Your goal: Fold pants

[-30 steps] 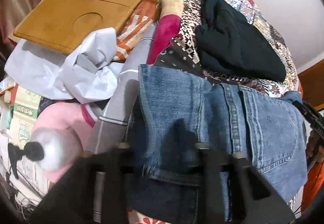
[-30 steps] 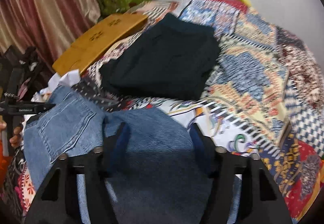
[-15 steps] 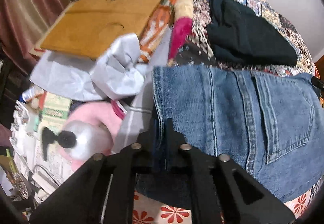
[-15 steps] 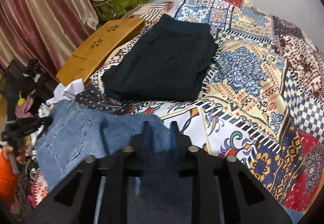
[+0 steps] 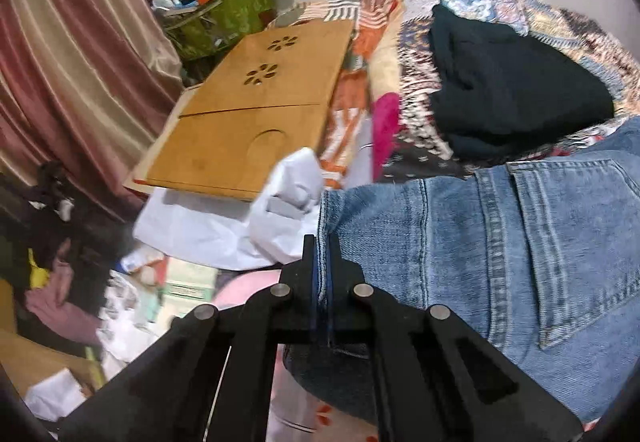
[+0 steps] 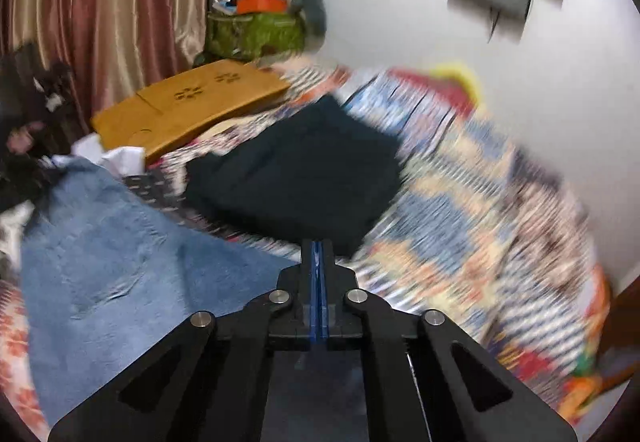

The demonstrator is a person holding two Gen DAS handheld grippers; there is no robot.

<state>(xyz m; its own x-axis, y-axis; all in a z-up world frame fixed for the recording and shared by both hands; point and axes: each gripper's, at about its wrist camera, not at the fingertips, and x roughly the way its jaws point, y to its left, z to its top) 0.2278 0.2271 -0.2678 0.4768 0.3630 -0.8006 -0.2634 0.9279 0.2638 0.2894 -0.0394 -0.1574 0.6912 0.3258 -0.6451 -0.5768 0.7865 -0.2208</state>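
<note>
The blue jeans [image 5: 500, 258] hang spread out in the left wrist view, back pocket showing at the right. My left gripper [image 5: 322, 246] is shut on their left edge, the denim pinched between the fingers. In the right wrist view the jeans [image 6: 120, 262] stretch away to the left, lifted above the bed. My right gripper [image 6: 317, 248] is shut on their other edge, a thin blue strip showing between the fingers.
A folded black garment [image 5: 512, 94] [image 6: 296, 178] lies on the patterned bedspread [image 6: 480, 226]. A wooden lap tray [image 5: 256, 114] [image 6: 188, 106], white cloth [image 5: 240, 218], a green bag [image 6: 252, 30] and floor clutter sit at the left by the curtain [image 5: 72, 62].
Both grippers went from open around the jeans' edges to shut on them, then rose and tilted up, lifting the jeans. The right view is motion-blurred now.
</note>
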